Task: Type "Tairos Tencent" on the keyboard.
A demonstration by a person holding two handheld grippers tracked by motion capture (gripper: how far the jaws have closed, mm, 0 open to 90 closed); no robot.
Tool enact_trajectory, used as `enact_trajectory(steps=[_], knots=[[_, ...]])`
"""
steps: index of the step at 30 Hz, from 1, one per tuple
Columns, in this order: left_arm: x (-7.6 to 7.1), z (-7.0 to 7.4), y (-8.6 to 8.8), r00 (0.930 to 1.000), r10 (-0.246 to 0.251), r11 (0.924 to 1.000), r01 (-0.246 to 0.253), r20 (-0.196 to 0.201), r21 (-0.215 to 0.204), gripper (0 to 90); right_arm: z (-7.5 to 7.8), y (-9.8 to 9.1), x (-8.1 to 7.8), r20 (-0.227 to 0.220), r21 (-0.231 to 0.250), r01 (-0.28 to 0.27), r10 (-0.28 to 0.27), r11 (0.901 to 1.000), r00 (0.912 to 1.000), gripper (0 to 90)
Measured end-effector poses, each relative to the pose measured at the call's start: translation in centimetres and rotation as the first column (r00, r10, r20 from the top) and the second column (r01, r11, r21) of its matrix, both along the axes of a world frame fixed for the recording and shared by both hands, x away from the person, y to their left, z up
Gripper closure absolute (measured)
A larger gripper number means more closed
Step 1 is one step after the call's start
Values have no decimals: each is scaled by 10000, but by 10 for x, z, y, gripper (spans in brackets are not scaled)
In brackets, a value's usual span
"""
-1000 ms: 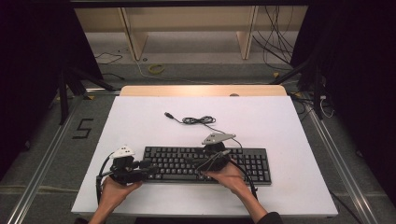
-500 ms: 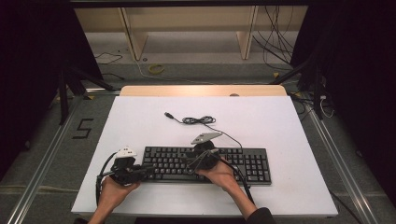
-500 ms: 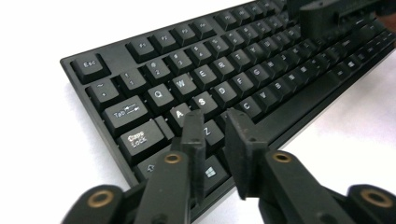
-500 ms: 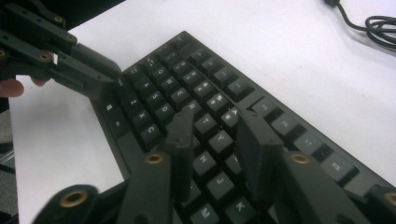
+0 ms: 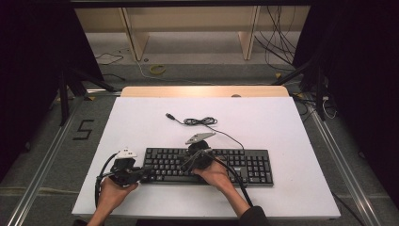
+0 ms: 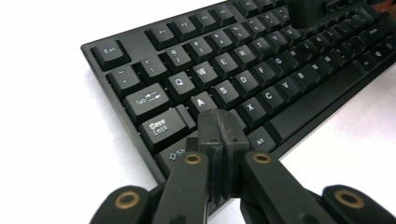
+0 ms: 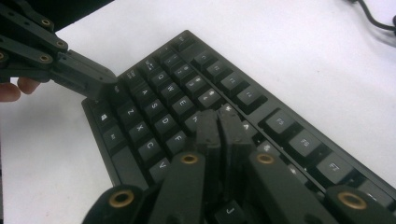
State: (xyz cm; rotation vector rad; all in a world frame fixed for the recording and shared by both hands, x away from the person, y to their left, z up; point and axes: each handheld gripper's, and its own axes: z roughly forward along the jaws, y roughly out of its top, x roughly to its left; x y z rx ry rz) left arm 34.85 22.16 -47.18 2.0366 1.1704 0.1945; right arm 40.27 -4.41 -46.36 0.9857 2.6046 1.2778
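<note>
The black full-size plastic keyboard (image 5: 207, 165) lies near the front edge of the white worktop (image 5: 282, 127). The left gripper (image 6: 218, 122) and right gripper (image 7: 219, 122) have just been closing and now hover over its keys, jaws together, holding nothing.

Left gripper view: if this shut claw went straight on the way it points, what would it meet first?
Most likely the A key of the black plastic keyboard: the left claw points at it, tips just short; its height above the keys is unclear.
</note>
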Motion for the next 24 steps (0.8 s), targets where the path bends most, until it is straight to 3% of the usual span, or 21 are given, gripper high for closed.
enact_trajectory(steps=[9,24], knots=[[2,-3,1,9998,-19,9998,22,-176,182,890,-9,12,5,-119,-348,31,-35,9994,9999,900],[3,-4,1,9997,-24,9997,30,-261,223,891,-14,19,8,-134,-515,8,-15,9987,9999,900]])
